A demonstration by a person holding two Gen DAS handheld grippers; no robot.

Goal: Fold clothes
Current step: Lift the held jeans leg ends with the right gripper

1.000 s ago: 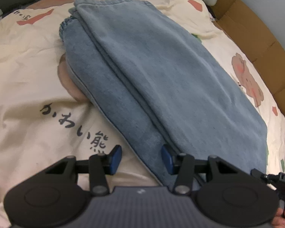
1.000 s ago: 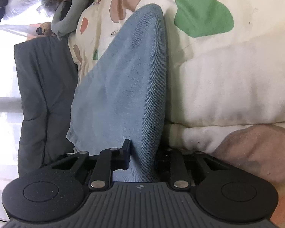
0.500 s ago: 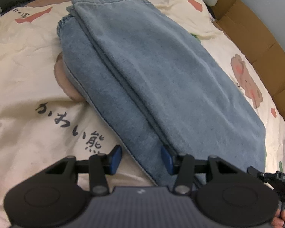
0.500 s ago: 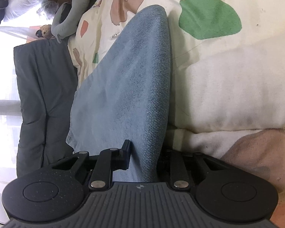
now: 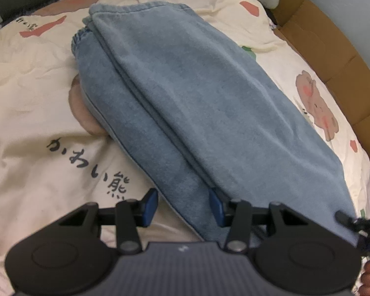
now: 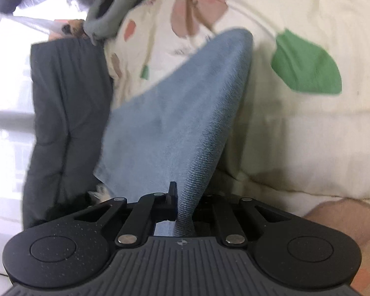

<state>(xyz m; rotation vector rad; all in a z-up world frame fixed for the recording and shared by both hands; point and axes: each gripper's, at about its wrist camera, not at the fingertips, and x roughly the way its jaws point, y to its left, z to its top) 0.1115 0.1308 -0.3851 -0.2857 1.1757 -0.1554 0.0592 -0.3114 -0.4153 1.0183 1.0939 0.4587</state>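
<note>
On the cream printed bed cover (image 5: 37,93), my right tool (image 6: 182,209) has pinched tighter on the folded jeans (image 5: 197,103); my left tool (image 5: 182,204) stays open astride their near edge.

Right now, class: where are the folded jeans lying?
In the left wrist view, the folded jeans lie across the cartoon-print bedsheet, ahead of the open left gripper, with cardboard to the right.
</note>
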